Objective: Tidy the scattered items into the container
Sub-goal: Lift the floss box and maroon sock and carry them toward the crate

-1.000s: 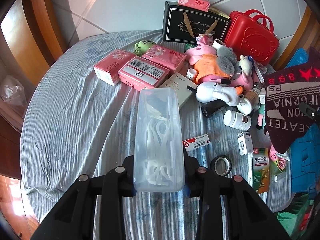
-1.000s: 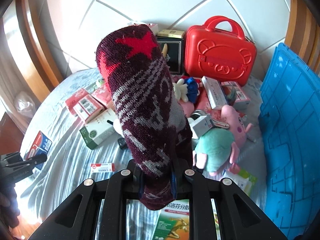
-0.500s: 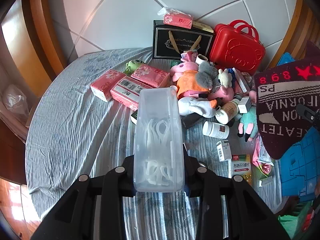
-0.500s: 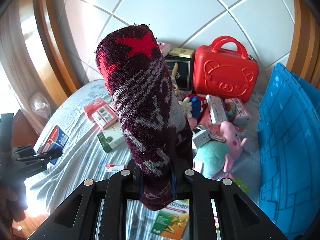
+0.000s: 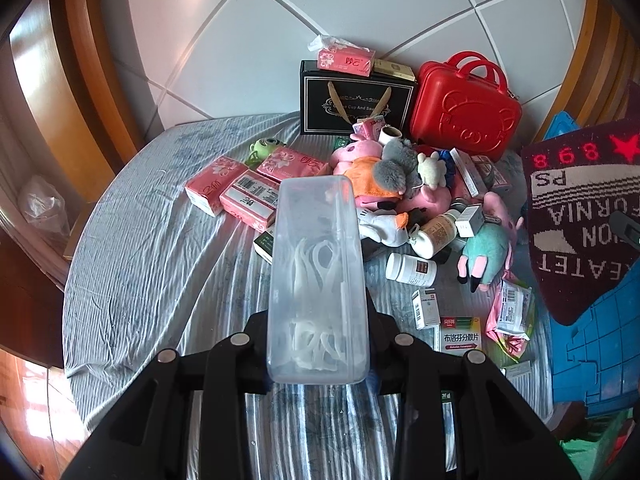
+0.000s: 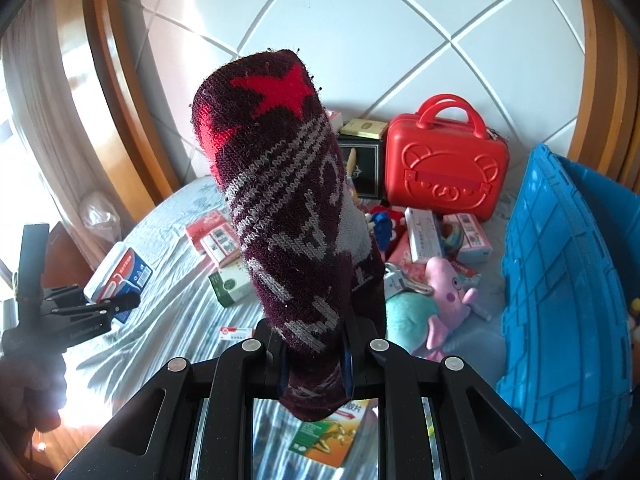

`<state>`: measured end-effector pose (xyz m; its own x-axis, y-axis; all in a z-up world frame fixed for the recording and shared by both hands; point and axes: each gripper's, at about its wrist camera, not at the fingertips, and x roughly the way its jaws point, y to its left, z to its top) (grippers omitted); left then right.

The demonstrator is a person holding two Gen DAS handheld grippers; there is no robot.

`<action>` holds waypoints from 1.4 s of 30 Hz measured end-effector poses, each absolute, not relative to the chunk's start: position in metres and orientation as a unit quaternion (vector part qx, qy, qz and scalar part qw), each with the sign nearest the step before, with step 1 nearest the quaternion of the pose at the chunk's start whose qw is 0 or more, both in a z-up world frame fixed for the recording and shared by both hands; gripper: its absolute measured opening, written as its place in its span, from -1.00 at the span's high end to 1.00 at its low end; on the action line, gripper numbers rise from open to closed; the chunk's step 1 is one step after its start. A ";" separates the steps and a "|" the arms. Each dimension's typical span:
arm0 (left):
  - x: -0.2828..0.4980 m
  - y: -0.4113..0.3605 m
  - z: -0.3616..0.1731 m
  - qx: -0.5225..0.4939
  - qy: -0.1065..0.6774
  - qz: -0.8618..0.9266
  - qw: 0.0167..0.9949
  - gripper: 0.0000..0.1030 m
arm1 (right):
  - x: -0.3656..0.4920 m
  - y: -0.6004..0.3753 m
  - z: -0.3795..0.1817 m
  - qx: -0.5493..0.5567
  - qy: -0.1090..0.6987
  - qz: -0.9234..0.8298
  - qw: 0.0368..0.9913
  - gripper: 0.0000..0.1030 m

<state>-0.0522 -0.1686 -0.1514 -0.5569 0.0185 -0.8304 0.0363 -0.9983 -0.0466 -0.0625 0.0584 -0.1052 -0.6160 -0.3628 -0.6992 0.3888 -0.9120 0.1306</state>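
A clear plastic box [image 5: 318, 280] is clamped in the left tool [image 5: 318, 354], its long axis running straight out ahead, and a dark knitted sock [image 6: 292, 216] is pinched upright in the right tool [image 6: 314, 364]. The blue crate [image 6: 568, 280] is seen on the bed [image 5: 160, 248] to the right of both, nearer the right tool, so that load is judged better placed to be dropped first.

Bed [image 5: 160, 264] has a wrinkly blue-grey striped sheet. Lying on it: pink tissue packs [image 5: 240, 192], a pile of plush toys [image 5: 384, 176], white pill bottles [image 5: 412, 270], small medicine boxes [image 5: 460, 334], a black gift box [image 5: 356, 100], a red case [image 5: 464, 112] and a blue crate [image 6: 568, 280].
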 end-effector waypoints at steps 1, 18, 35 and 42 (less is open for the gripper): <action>-0.052 -0.165 -0.149 0.468 0.029 -0.883 0.006 0.38 | -0.061 0.063 -0.102 0.383 0.015 -0.899 0.211 0.64; -0.057 -0.087 -0.092 0.425 0.019 -0.905 0.001 0.38 | -0.056 0.136 -0.069 0.354 0.001 -0.907 0.228 0.64; -0.067 0.013 -0.044 0.399 -0.005 -0.916 -0.049 0.38 | -0.057 0.217 -0.035 0.329 -0.025 -0.918 0.220 0.64; -0.079 0.062 -0.029 0.389 -0.026 -0.917 -0.081 0.38 | -0.056 0.254 -0.014 0.312 -0.039 -0.927 0.206 0.64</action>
<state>-0.0786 0.0622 -0.0294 -0.6836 0.1286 -0.7185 -0.1689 -0.9855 -0.0157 -0.0556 0.2541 -0.0142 -0.7209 -0.4053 -0.5621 0.3567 -0.9125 0.2006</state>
